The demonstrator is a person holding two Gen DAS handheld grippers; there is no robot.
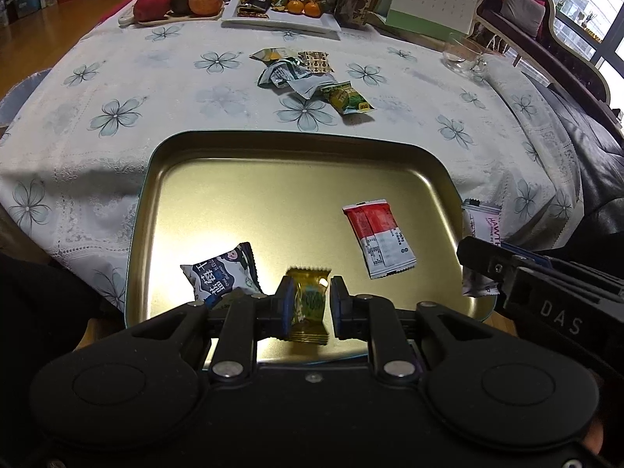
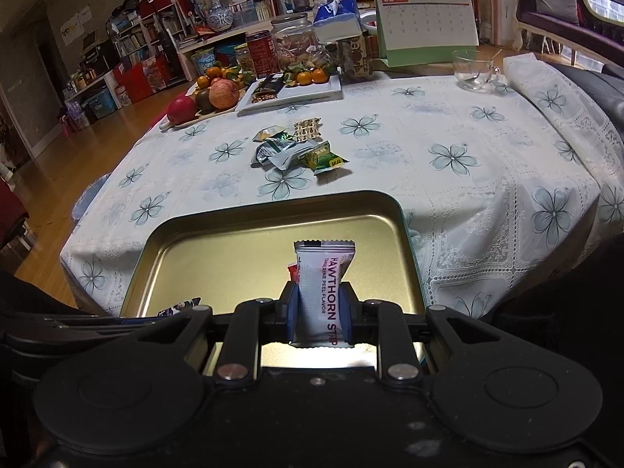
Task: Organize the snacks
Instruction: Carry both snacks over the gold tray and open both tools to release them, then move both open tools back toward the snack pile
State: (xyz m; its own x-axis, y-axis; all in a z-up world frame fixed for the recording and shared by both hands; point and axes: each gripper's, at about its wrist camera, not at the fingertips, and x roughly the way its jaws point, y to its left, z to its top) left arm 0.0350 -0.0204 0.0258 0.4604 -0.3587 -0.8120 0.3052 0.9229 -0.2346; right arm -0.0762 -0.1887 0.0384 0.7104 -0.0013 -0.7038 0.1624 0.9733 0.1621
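Observation:
A gold tin tray [image 1: 296, 136] [image 2: 273, 199] lies at the near edge of the flowered table. Inside it are a red-and-white packet [image 1: 378, 241] and a dark blue-and-white packet [image 1: 222, 273]. My left gripper [image 1: 312, 300] hovers over the tray's near side. A yellow-green candy packet [image 1: 310, 304] stands upright between its pads, with a thin gap at the right pad. My right gripper [image 2: 319, 304] is shut on a white hawthorn strip packet [image 2: 321, 300] above the tray's right side. The same gripper [image 1: 487, 265] shows in the left wrist view. Several loose snack packets [image 1: 308, 78] [image 2: 296, 148] lie in a pile mid-table.
At the table's far side stand a fruit board [image 2: 202, 97], a white plate [image 2: 296, 93] with tangerines and dark bars, jars, a desk calendar [image 2: 425, 23] and a glass cup [image 2: 474, 72]. A dark sofa [image 1: 577, 124] runs along the right.

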